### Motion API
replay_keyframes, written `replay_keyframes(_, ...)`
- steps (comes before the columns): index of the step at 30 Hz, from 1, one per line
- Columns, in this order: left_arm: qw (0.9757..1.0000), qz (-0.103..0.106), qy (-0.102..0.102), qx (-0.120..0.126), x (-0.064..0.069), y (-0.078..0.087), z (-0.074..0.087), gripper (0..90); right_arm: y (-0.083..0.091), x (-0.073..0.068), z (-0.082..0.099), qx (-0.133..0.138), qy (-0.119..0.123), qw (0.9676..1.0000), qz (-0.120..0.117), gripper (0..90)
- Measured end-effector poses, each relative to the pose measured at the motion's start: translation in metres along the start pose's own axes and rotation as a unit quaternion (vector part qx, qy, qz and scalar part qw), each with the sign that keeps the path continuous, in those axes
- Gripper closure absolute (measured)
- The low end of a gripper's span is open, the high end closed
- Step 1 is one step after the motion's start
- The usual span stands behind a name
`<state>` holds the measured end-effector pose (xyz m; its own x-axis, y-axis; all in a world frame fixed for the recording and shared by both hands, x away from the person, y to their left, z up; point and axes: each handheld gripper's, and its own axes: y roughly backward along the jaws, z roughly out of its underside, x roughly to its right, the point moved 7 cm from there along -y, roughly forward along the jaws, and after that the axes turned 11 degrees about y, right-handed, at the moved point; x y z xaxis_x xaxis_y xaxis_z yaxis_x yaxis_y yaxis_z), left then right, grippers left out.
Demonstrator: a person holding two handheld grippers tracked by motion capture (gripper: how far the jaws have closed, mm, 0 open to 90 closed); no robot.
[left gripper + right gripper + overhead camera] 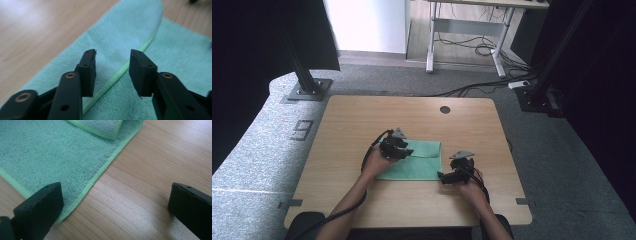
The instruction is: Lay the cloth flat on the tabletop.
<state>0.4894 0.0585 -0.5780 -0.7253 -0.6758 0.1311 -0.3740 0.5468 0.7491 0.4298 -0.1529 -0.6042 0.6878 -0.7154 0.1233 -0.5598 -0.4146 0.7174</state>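
A green towel [412,161] lies flat near the middle of the worktop [352,120], and everything here is best placed against it. Its far edge is folded back over itself, which looks like a fold begun from that side.

The left tool [404,148] sits over the towel's far left part, on that folded strip. Its jaws stand apart with nothing between them, straddling the pale hem of the flap; that placing suits taking or letting go of the fold's edge, though which of the two cannot be told. The right tool [443,176] rests just off the towel's near right corner, over bare wood, jaws spread wide and empty. It seems parked there to approach that corner or simply to keep clear of the cloth.

The high view gives the whole layout: both hands coming in from the near side, the towel's outline, the cable [368,152] looping from the left tool. It cannot show the jaw gaps well. The left gripper view supplies that, with the flap's rounded lip and hem running between the jaws. The right gripper view shows the towel's [50,152] stitched border, with one jaw over it, and the rolled end of the flap beyond.
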Motion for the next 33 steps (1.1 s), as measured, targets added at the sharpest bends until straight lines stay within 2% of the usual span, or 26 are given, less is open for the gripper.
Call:
replay_keyframes(2, 0.9997, -0.017, -0.008, -0.016, -0.001, -0.007, 0.005, 61.5, 0.0, 0.0, 0.0, 0.0, 0.0, 1.0, 0.0, 0.0)
replay_keyframes(5, 0.9997, -0.021, -0.002, -0.011, -0.001, -0.007, 0.006, 70.9, 0.0, 0.0, 0.0, -0.001, -0.001, 1.0, 0.0, 0.3)
replay_keyframes(7, 0.9995, -0.026, -0.003, -0.018, -0.002, -0.005, 0.005, 84.0, 0.001, -0.001, 0.0, -0.003, -0.001, 1.0, 0.0, 1.0)
replay_keyframes(9, 0.9996, -0.022, -0.002, -0.02, -0.002, -0.002, 0.002, 86.6, 0.001, -0.001, -0.001, -0.005, -0.001, 1.0, 0.001, 2.6)
replay_keyframes(11, 0.9998, -0.017, 0.002, -0.012, -0.003, 0.004, -0.007, 86.8, 0.003, -0.002, 0.0, -0.008, 0.001, 1.0, -0.003, 4.9)
replay_keyframes(17, 0.9991, -0.038, 0.01, 0.014, -0.02, 0.022, -0.047, 84.6, 0.006, -0.004, 0.001, -0.01, 0.006, 0.9999, -0.008, 7.3)
replay_keyframes(20, 0.9985, -0.05, 0.017, 0.017, -0.032, 0.023, -0.066, 82.4, 0.007, -0.004, 0.001, -0.011, 0.009, 0.9999, -0.008, 7.6)
replay_keyframes(22, 0.9982, -0.057, 0.018, 0.01, -0.04, 0.019, -0.074, 81.4, 0.007, -0.005, 0.002, -0.011, 0.008, 0.9999, -0.009, 7.6)
replay_keyframes(26, 0.9974, -0.067, 0.025, -0.001, -0.054, 0.007, -0.085, 80.7, 0.008, -0.005, 0.002, -0.011, 0.011, 0.9998, -0.011, 7.5)
replay_keyframes(28, 0.9967, -0.075, 0.031, -0.006, -0.062, 0.0, -0.088, 77.2, 0.008, -0.005, 0.002, -0.011, 0.012, 0.9998, -0.012, 7.5)
replay_keyframes(30, 0.9961, -0.081, 0.032, -0.009, -0.065, -0.002, -0.089, 70.9, 0.008, -0.005, 0.002, -0.011, 0.012, 0.9998, -0.013, 7.5)
replay_keyframes(33, 0.9955, -0.08, 0.049, 0.009, -0.07, 0.0, -0.087, 57.8, 0.008, -0.004, 0.003, -0.01, 0.013, 0.9998, -0.014, 7.4)
